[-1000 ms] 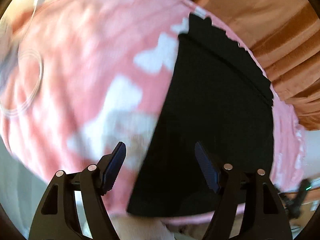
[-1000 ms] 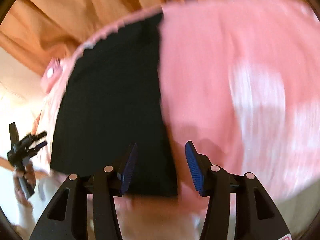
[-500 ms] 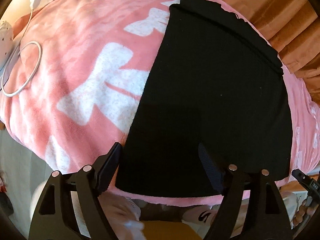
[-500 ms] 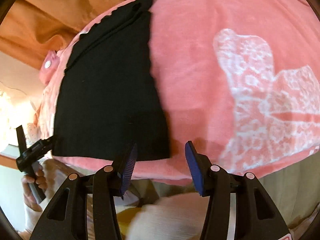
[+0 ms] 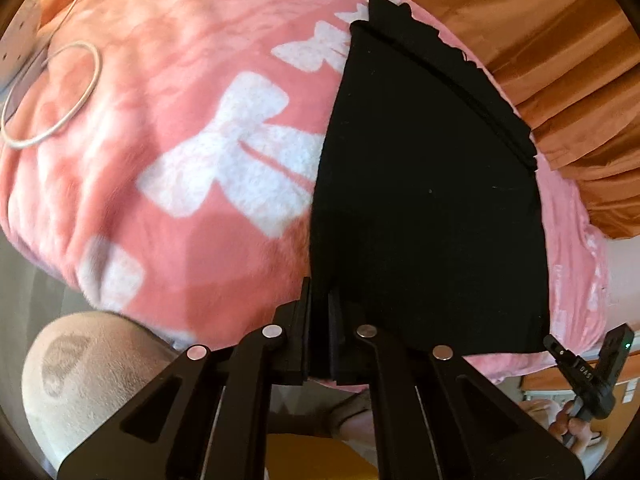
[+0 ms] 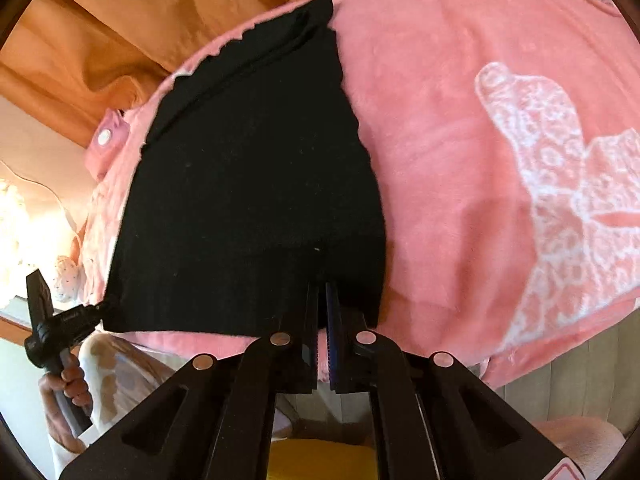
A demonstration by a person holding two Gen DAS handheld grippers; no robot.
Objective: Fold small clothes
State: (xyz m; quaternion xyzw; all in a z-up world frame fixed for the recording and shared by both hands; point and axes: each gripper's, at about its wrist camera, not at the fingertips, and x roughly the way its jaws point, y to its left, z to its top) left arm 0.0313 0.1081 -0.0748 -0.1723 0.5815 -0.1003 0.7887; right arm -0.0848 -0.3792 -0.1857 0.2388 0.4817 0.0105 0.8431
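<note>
A black garment [image 5: 428, 200] lies flat on a pink blanket with white bows [image 5: 180, 128]. It also shows in the right wrist view [image 6: 248, 184]. My left gripper [image 5: 320, 300] is shut on the garment's near left corner at the bed's front edge. My right gripper [image 6: 322, 300] is shut on the garment's near right corner. Each gripper shows small in the other's view, the right gripper [image 5: 584, 372] at lower right and the left gripper [image 6: 60, 320] at lower left.
Orange curtains [image 5: 560, 60] hang behind the bed. A white cable loop [image 5: 52, 92] lies on the blanket at far left. The pink blanket [image 6: 500, 160] stretches to the right of the garment. The person's legs and a yellow patch [image 6: 320, 460] are below the bed edge.
Both grippers were open half a second ago. They have moved forward to the garment's near hem and closed on its two near corners.
</note>
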